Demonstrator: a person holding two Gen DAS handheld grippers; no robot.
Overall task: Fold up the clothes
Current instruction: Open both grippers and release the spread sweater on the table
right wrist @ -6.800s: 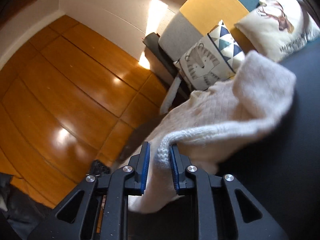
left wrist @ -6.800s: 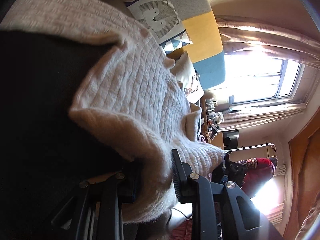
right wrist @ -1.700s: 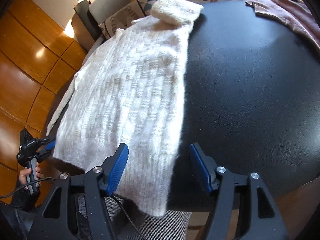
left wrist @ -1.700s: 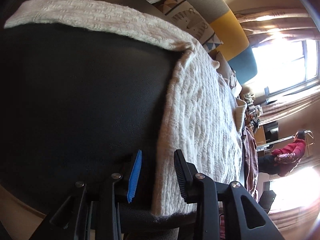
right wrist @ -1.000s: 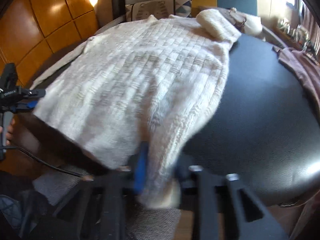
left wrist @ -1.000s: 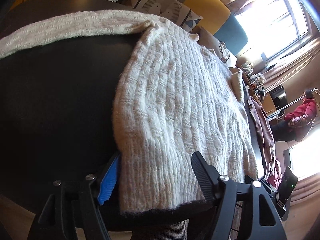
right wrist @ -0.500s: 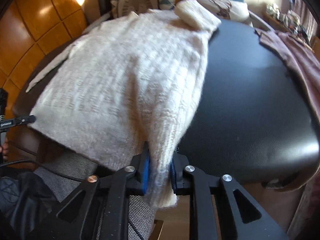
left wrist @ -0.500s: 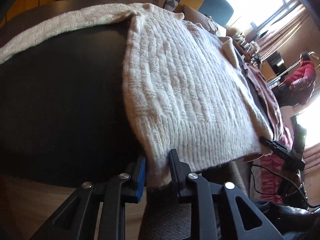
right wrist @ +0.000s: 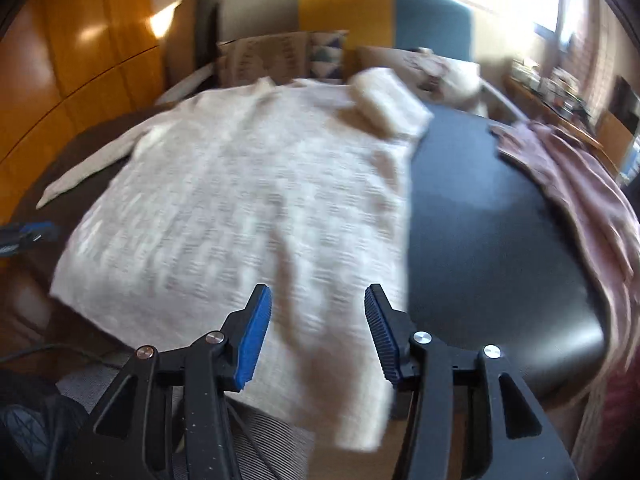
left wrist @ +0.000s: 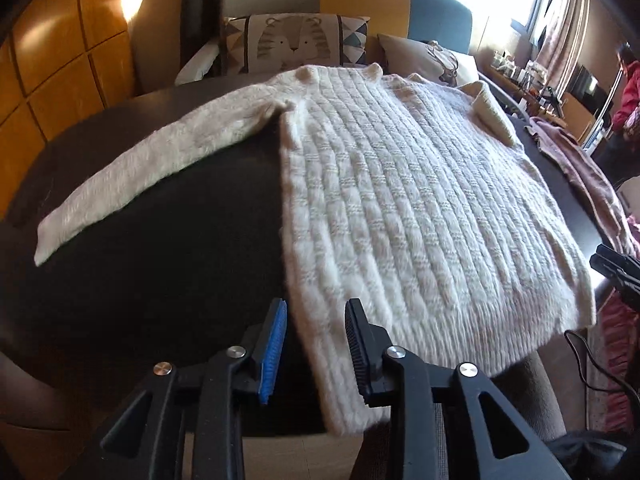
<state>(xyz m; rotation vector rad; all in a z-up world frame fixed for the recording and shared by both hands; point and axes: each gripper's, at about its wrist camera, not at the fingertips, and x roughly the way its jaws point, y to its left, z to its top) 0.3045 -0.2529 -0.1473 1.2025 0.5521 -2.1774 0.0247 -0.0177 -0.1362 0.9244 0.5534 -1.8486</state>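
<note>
A cream knit sweater (left wrist: 400, 200) lies flat on the black table (left wrist: 160, 260). Its left sleeve (left wrist: 152, 164) stretches out to the left, and its right sleeve (left wrist: 490, 116) is folded onto the body. The hem hangs over the near edge. My left gripper (left wrist: 316, 344) is opening; the hem's left corner lies loose between its jaws, unpressed. In the right wrist view the sweater (right wrist: 240, 200) is blurred. My right gripper (right wrist: 318, 320) is opening wide over the hem's right corner, gripping nothing. Each gripper shows in the other's view: the right gripper (left wrist: 616, 276) and the left gripper (right wrist: 28, 234).
A pink garment (right wrist: 572, 184) is draped over the table's right side. Behind the table stands a sofa with a tiger cushion (left wrist: 296, 42). A person in red (left wrist: 630, 76) is at the far right. A cable (left wrist: 600, 364) trails below the table's edge.
Both grippers were shut on the hem's corners half a second ago. They have now let go, opened and lifted back a little. The hem corners have dropped over the table's edge.
</note>
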